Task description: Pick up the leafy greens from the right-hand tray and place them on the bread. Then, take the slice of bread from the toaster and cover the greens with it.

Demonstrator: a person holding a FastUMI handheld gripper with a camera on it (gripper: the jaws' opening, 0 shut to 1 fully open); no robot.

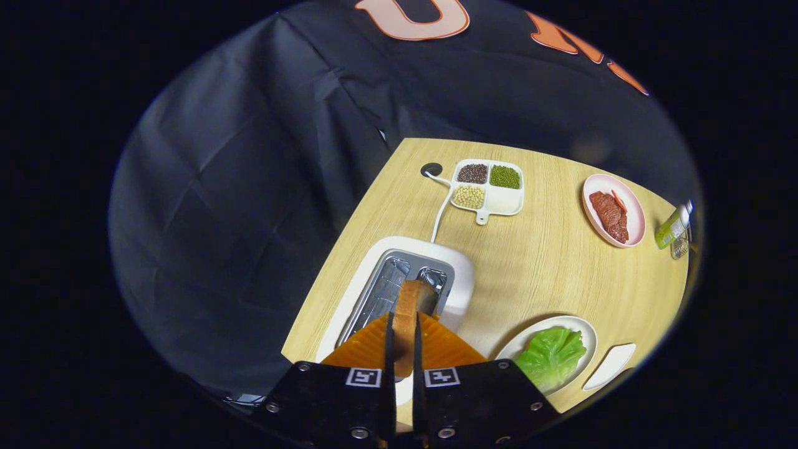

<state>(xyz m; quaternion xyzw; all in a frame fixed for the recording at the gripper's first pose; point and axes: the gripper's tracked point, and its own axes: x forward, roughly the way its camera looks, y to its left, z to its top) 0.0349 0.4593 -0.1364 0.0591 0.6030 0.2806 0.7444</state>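
Item: my fingers [403, 349], closed nearly together on the bread slice [408, 318], held edge-on just above the toaster [430, 274] slot; leafy greens [550, 357] on the white plate [583, 327] at four o'clock of the toaster, bread beneath them hidden; divided tray [505, 201] of grains at twelve o'clock, pink plate [631, 212] of meat at two o'clock, both on the counter [548, 268]; risk, by my judgement: thin grip on the crust may let the slice twist or drop during the swing, or knock the greens askew on landing; bottle [673, 226] at three o'clock cut off; small white dish [611, 365] beside the plate, contents unclear.
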